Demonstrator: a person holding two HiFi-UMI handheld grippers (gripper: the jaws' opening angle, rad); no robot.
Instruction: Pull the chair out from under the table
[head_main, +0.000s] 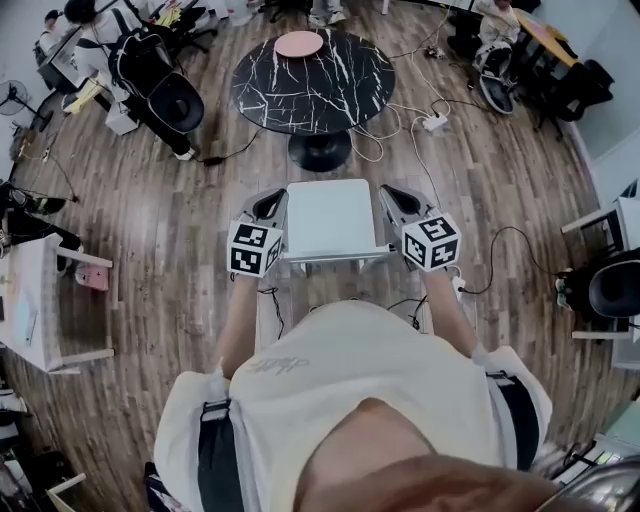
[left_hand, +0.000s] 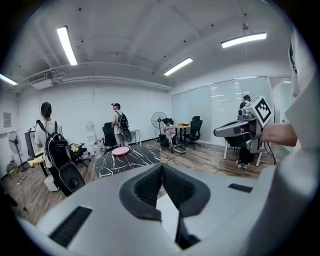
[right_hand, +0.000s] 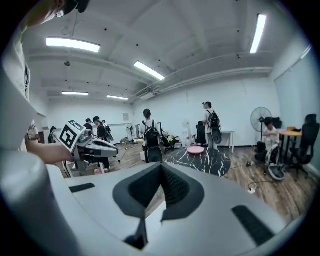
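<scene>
Nearest: person's pale shirt (head_main: 350, 380), both forearms reaching forward.
Chair (head_main: 330, 218): white, square seat. It is out from beneath the table (head_main: 345, 95), just on the table's near side, in front of the pedestal base (head_main: 320, 152).
Left gripper (head_main: 270, 204): just beside the seat's left edge, jaws clenched tip to tip. A white strip of the seat shows in the gap behind the pads, with nothing between the tips.
Right gripper (head_main: 398, 198): just beside the seat's right edge, jaws likewise clenched.
Table: round, black marbled top, pink plate (head_main: 299, 43) at its far rim.
Floor (head_main: 170, 230): wood planks.
Power strip (head_main: 435, 122): white, with cables, right of the table.
Office chair (head_main: 165, 85): black, far left.
</scene>
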